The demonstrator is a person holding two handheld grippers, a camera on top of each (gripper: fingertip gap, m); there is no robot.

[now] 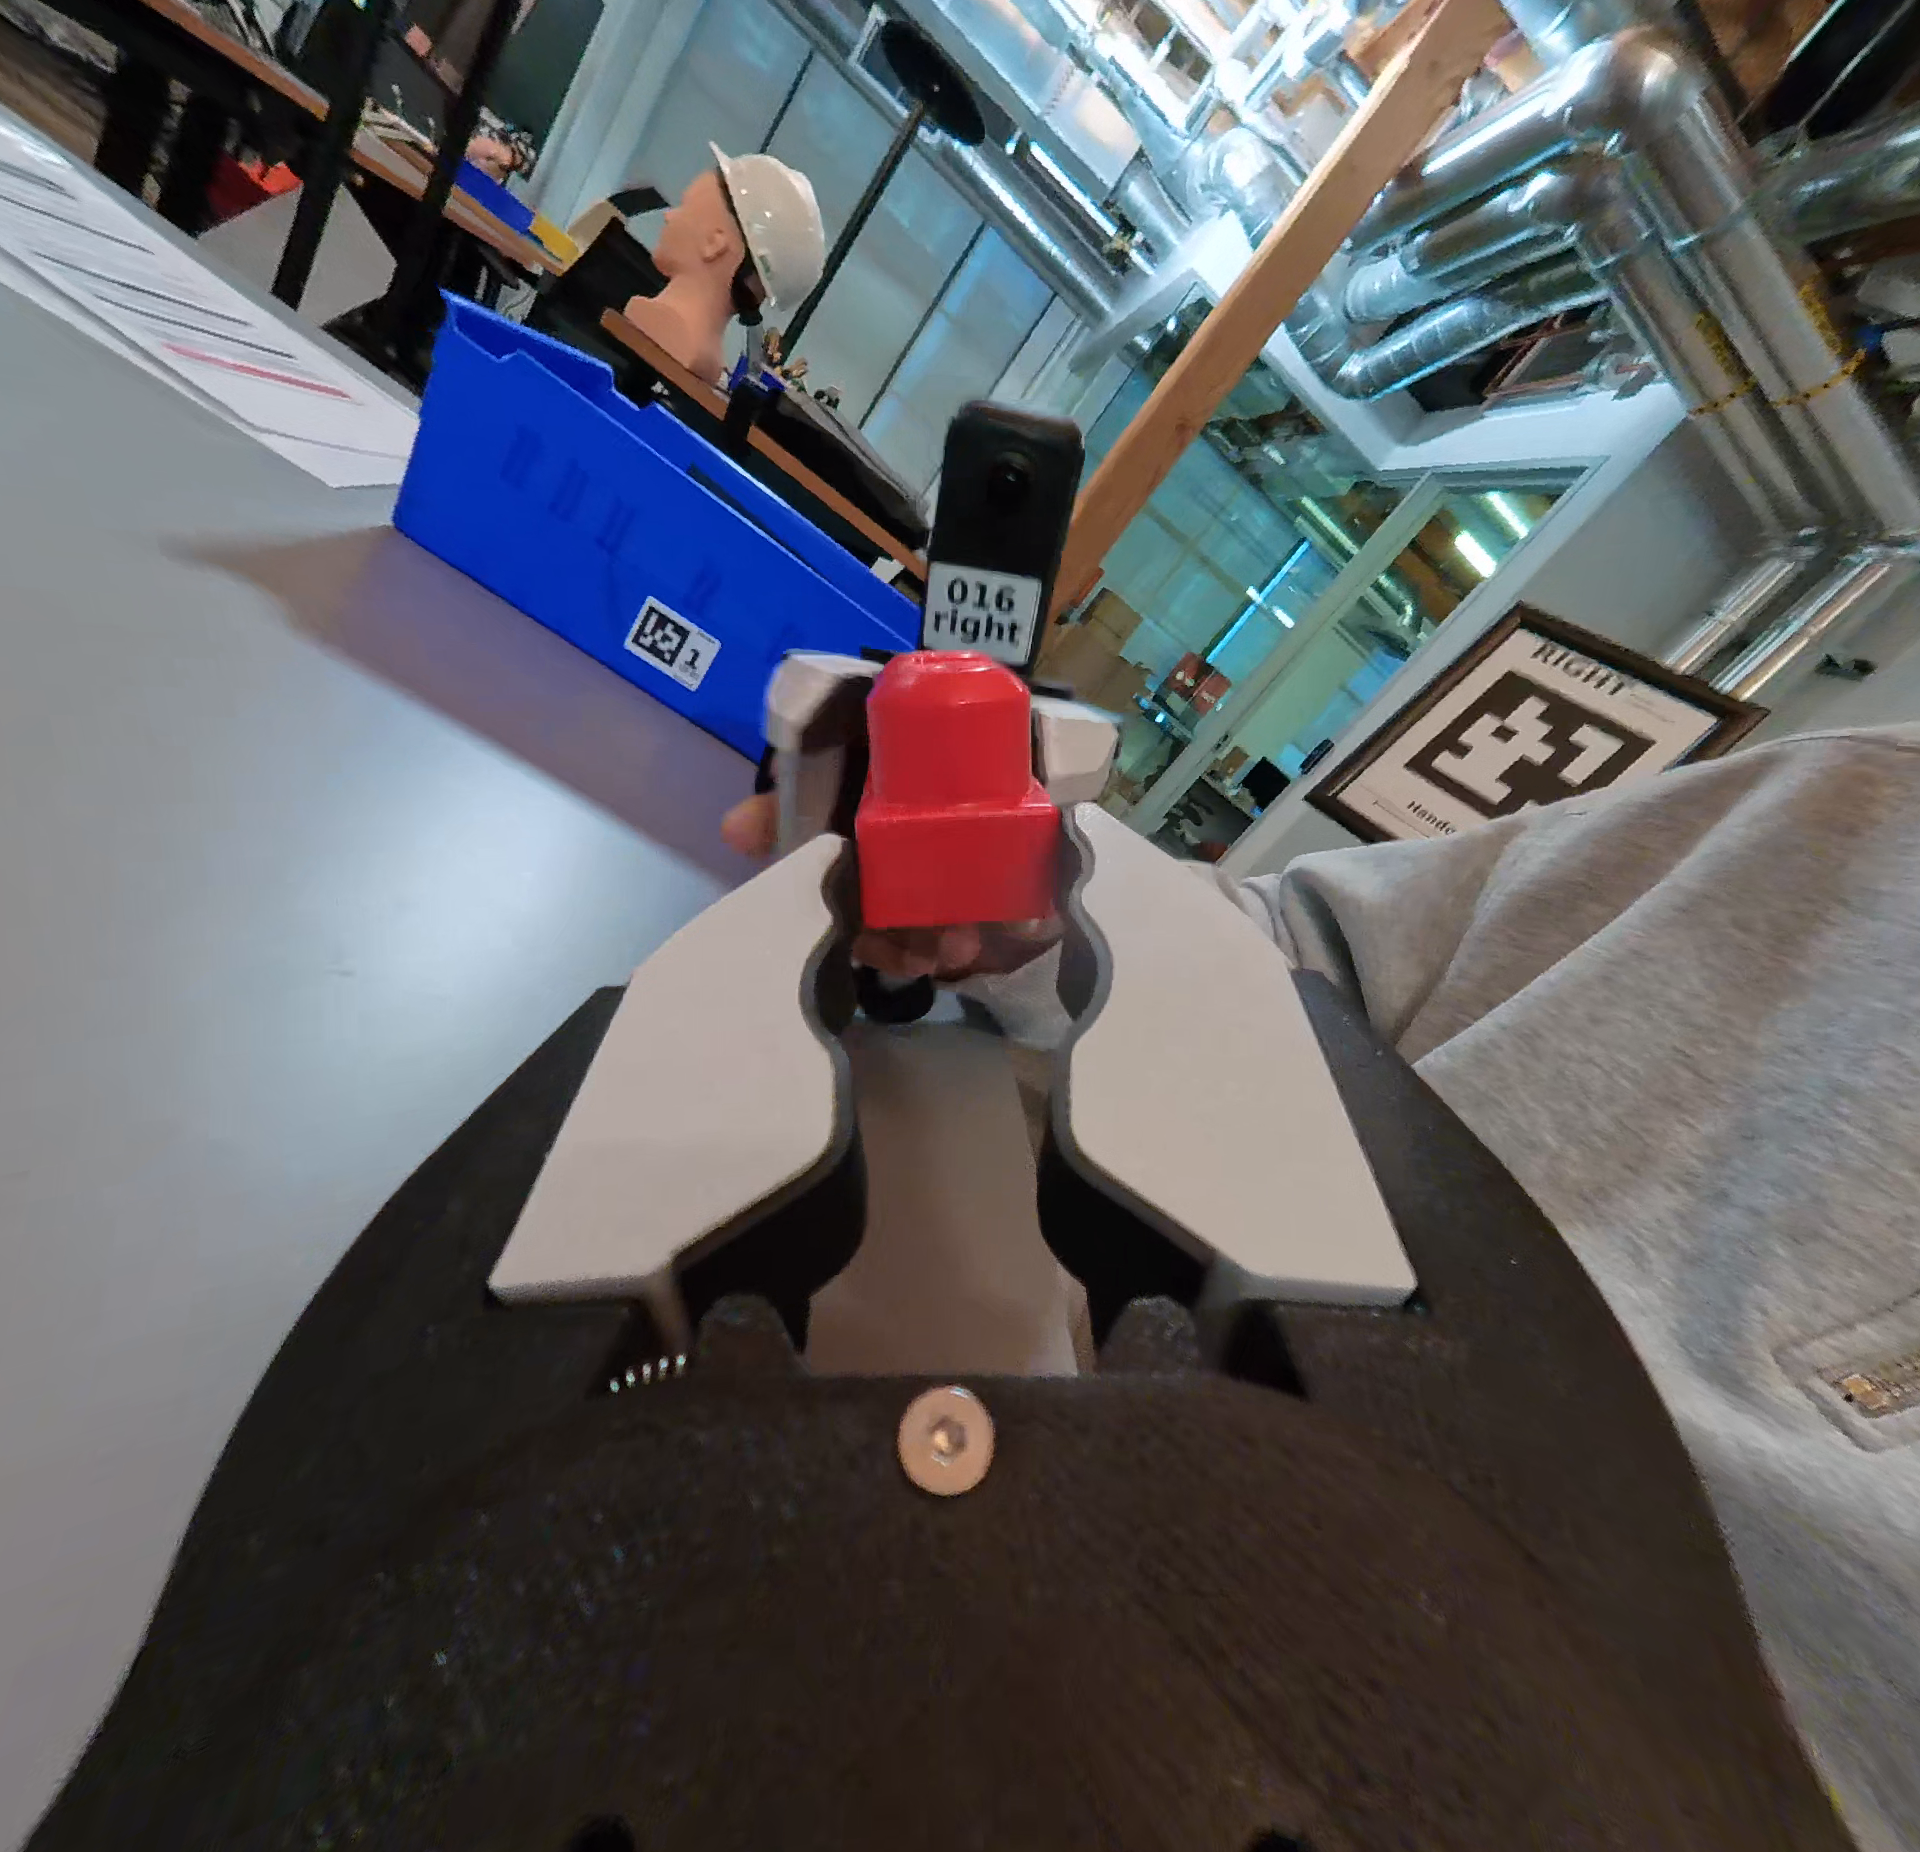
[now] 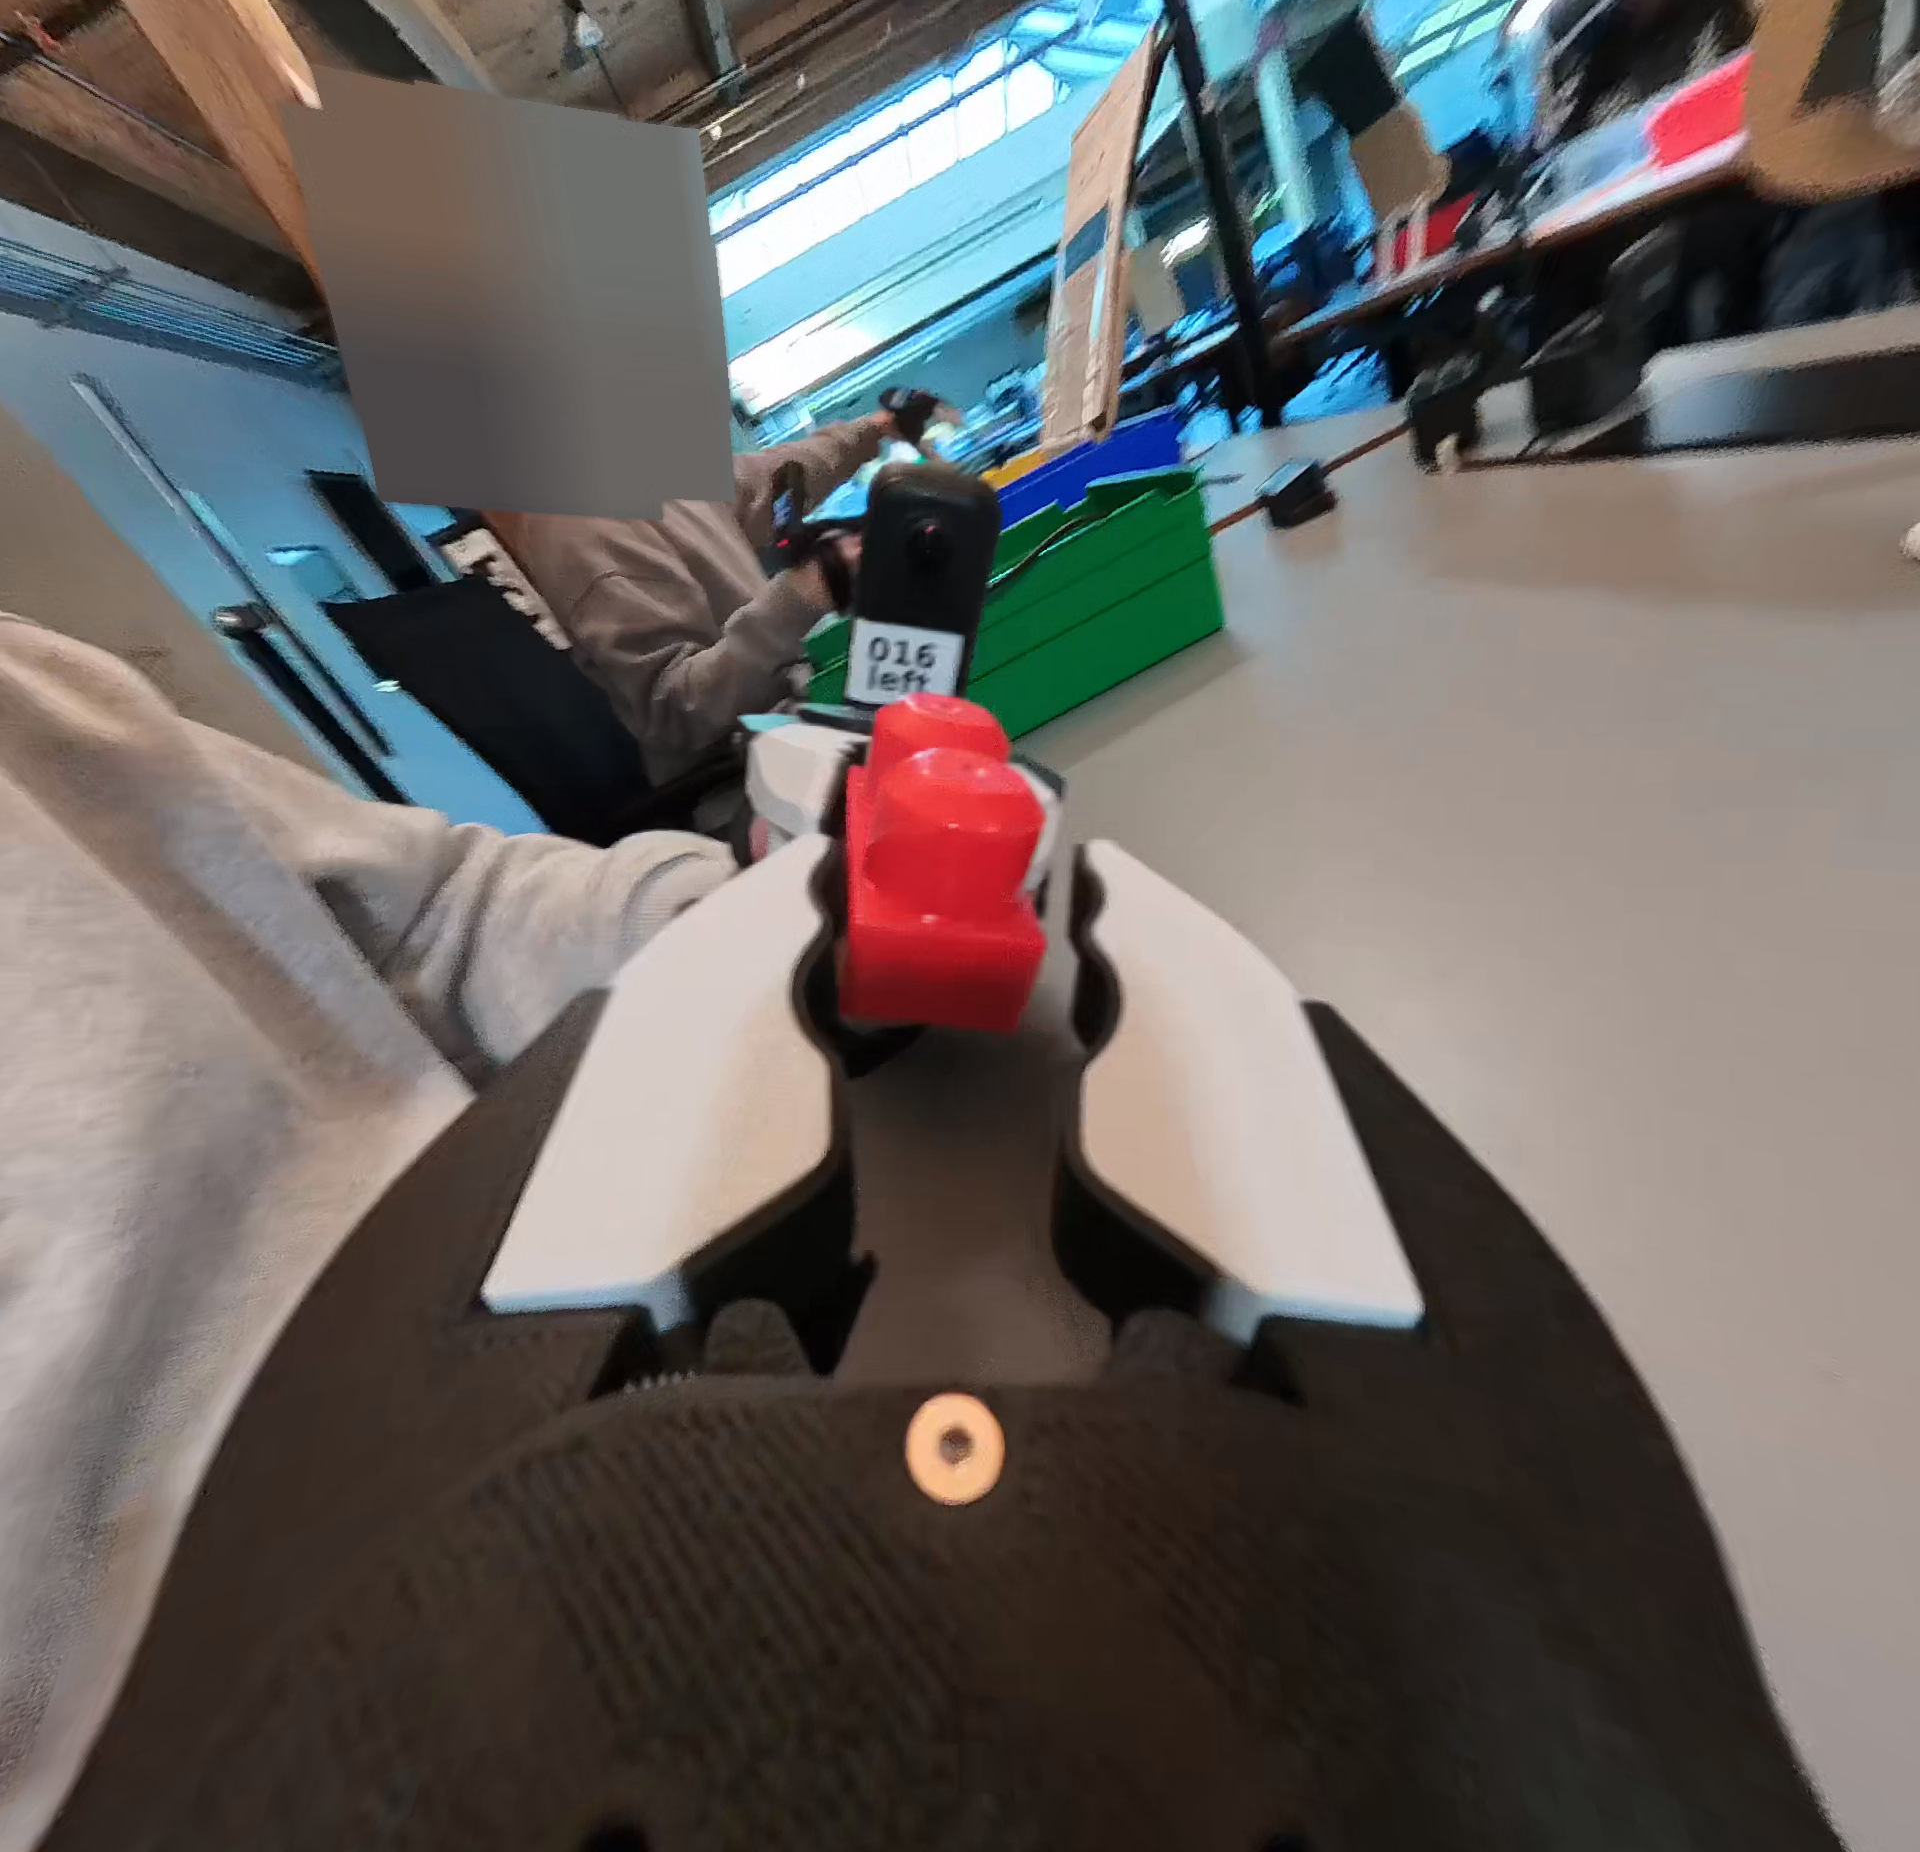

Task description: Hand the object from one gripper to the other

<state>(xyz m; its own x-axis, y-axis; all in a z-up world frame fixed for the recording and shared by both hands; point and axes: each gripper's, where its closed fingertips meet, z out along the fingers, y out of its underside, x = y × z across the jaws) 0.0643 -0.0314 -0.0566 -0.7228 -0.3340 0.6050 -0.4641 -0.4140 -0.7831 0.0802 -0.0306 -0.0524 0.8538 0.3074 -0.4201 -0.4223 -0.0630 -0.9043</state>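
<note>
Both tongs meet head-on above the grey surface (image 1: 260, 815), with one red block (image 1: 951, 794) between them.

Left wrist view: left tongs (image 1: 956, 867) have their white fingers (image 1: 717, 1054) drawn in against the sides of the block's square base, so they are clenched on it. The block's round stud end points away from this camera, toward the right tongs (image 1: 940, 732) opposite. Their pale fingertips sit on either side of the stud, touching or very near it.

Right wrist view: right tongs (image 2: 951, 888) flank the red block (image 2: 940, 898), which shows two round studs in line. The white fingers (image 2: 1226, 1064) lie close along its sides, but this view is blurred (contact at the tips is not resolvable), so I cannot tell whether they are clenched on it or only beside it. The left tongs (image 2: 914, 784) are at the far end of the block.

The block is in the air, clear of the surface.

Surroundings: a blue bin (image 1: 623, 524) stands on the surface beyond the tongs in the left view; a green bin (image 2: 1091, 597) does so in the right view. A grey sleeve (image 1: 1610, 1023) lies along the right edge of the left view. Each opposing tool carries a black camera (image 1: 1003, 503) with a white label.
</note>
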